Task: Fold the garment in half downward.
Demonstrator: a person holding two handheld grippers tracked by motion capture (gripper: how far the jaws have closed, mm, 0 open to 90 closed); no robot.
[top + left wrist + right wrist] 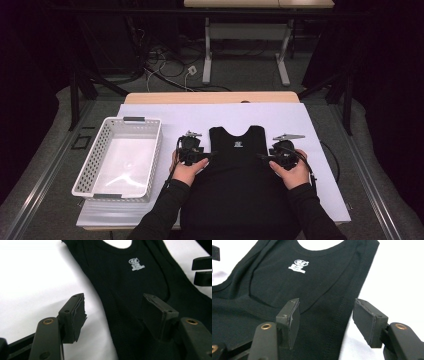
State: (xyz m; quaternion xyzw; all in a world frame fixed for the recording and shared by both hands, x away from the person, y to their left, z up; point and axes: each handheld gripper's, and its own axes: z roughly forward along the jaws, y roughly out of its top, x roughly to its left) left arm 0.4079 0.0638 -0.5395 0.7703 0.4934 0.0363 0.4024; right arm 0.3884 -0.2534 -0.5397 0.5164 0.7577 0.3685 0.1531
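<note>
High view: you held the left gripper and the right gripper at the two side edges of a black tank top lying flat on a white sheet, its neck toward 12 o'clock. Both pairs of jaws stood apart, straddling the fabric edges and clamping nothing. The top looked light, soft and limp, likely to sag and fold; the seamed edges below the armholes seemed the surest hold. A white basket sat at 9 o'clock. Beyond the table, cables trailed across a dark floor.
</note>
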